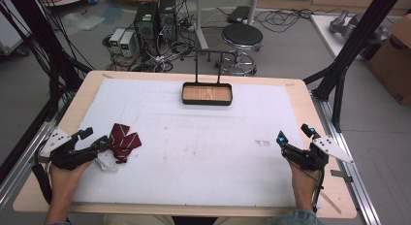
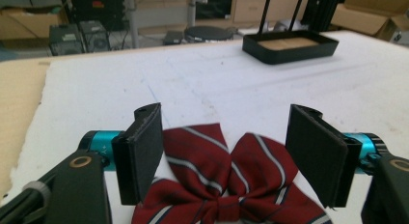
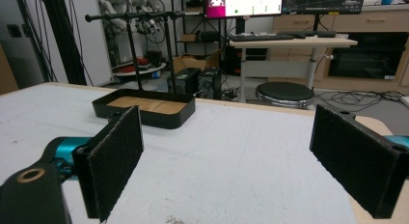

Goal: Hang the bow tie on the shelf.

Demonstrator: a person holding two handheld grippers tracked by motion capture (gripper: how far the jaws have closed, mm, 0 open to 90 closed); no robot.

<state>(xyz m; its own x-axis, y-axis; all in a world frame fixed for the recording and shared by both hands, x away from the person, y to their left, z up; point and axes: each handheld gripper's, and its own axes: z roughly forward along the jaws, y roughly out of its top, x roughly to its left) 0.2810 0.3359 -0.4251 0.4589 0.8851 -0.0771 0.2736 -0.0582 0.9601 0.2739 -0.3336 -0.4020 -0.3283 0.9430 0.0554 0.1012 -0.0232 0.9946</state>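
Observation:
A dark red bow tie [image 1: 123,141] with thin white stripes lies flat on the white mat [image 1: 203,147] near the table's left edge. A bit of white fabric [image 1: 107,162] pokes out beneath it. My left gripper [image 1: 96,138] reaches it from the left, low over the mat. In the left gripper view the bow tie [image 2: 217,171] lies between the two black pads [image 2: 142,151], which stand apart on either side of its wings; the left gripper [image 2: 225,137] is open. Near the right edge my right gripper [image 1: 294,134] rests open, with bare mat between its jaws [image 3: 226,151].
A black tray [image 1: 207,102] with a wooden floor and a tall black rail [image 1: 207,52] stands at the far middle of the mat. Beyond the table are a stool [image 1: 242,38], computer cases [image 1: 155,21] and cables. A cardboard box [image 1: 395,60] sits at the right.

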